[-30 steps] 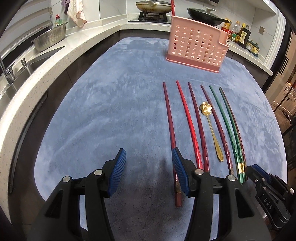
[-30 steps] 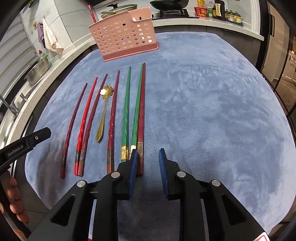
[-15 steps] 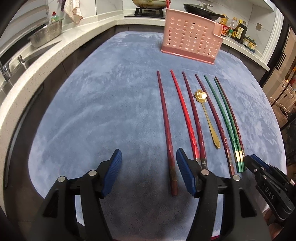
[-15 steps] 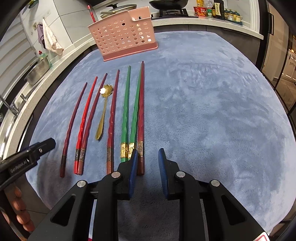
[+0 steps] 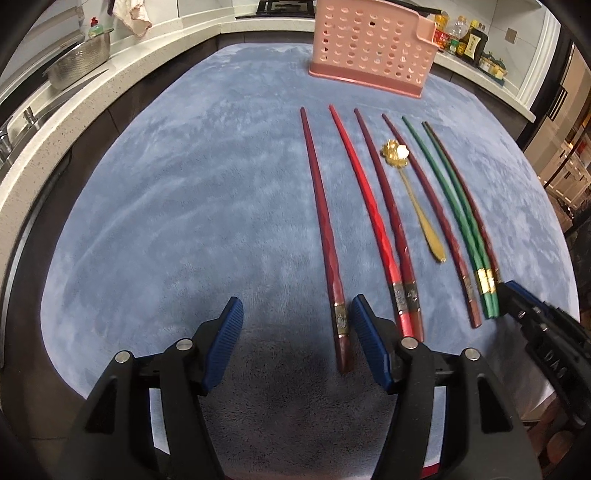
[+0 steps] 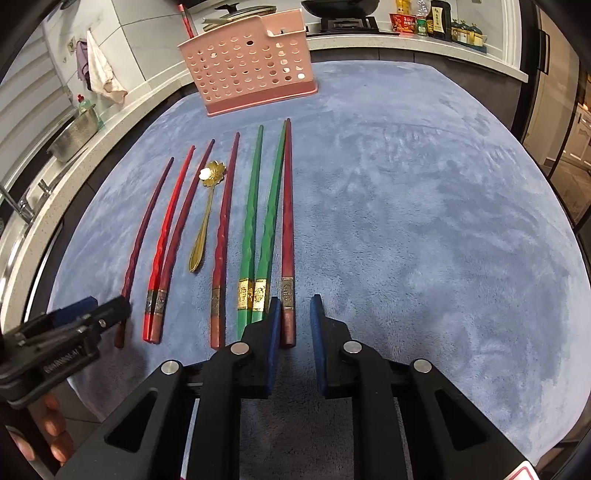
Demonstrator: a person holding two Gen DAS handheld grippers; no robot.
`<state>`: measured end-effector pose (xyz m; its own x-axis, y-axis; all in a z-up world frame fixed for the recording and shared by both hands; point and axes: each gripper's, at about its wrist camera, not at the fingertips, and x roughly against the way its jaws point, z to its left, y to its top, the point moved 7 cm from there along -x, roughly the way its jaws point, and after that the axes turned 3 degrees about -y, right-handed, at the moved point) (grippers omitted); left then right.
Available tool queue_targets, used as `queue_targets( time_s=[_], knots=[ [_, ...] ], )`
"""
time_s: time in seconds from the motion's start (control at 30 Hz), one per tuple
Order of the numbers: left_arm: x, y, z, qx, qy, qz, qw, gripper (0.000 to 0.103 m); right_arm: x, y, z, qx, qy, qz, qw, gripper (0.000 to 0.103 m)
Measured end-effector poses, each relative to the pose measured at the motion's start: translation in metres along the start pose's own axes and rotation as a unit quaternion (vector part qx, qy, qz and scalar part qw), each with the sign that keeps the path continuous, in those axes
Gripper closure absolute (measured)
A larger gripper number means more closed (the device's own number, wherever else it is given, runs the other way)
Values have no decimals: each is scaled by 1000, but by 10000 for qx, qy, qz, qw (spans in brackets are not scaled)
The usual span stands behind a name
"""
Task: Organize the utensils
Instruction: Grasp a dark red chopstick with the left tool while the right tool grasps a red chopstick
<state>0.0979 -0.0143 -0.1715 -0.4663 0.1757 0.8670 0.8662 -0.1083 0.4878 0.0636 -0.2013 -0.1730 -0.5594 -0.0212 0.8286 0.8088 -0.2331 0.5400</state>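
Observation:
Several chopsticks lie side by side on the blue mat (image 5: 184, 221): dark red, bright red (image 5: 365, 218) and two green ones (image 6: 255, 221). A gold flower spoon (image 5: 410, 192) lies among them, also in the right wrist view (image 6: 207, 206). A pink perforated utensil holder (image 5: 369, 44) stands at the far end, also in the right wrist view (image 6: 251, 66). My left gripper (image 5: 295, 314) is open, with the leftmost dark red chopstick's (image 5: 328, 240) end just inside its right finger. My right gripper (image 6: 293, 314) is open, jaws either side of the rightmost dark red chopstick's (image 6: 287, 221) end.
A stone counter (image 5: 74, 96) curves round the mat, with a sink, a tap and a steel colander (image 5: 81, 62) at left. A stove with pans and sauce bottles (image 6: 424, 18) stands behind the holder. The mat's right half (image 6: 443, 221) is bare.
My left gripper has drawn back toward the chopstick ends, and the leftmost chopstick now lies between its fingers. My right gripper has shifted slightly so the rightmost chopstick's end sits between its jaws.

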Motion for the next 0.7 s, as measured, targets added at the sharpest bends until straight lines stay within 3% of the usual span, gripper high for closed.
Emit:
queue_targets(
  time_s=[0.2,0.37,0.47,0.7],
  knots=[
    [0,-1,0,-68,20,-55,10000,54,0,0,-2,-13,-7,-6,10000,92],
    [1,0,-1,-119,-62,-54,9999,83,1,-1,-3,-34,-1,-2,10000,96],
    [2,1,-3,-147,-127,-45,9998,91,1,-1,-3,-36,5,4,10000,96],
    [7,3,-3,-57,-265,-35,9996,95,6,-2,-3,-71,39,-25,10000,96]
  ],
)
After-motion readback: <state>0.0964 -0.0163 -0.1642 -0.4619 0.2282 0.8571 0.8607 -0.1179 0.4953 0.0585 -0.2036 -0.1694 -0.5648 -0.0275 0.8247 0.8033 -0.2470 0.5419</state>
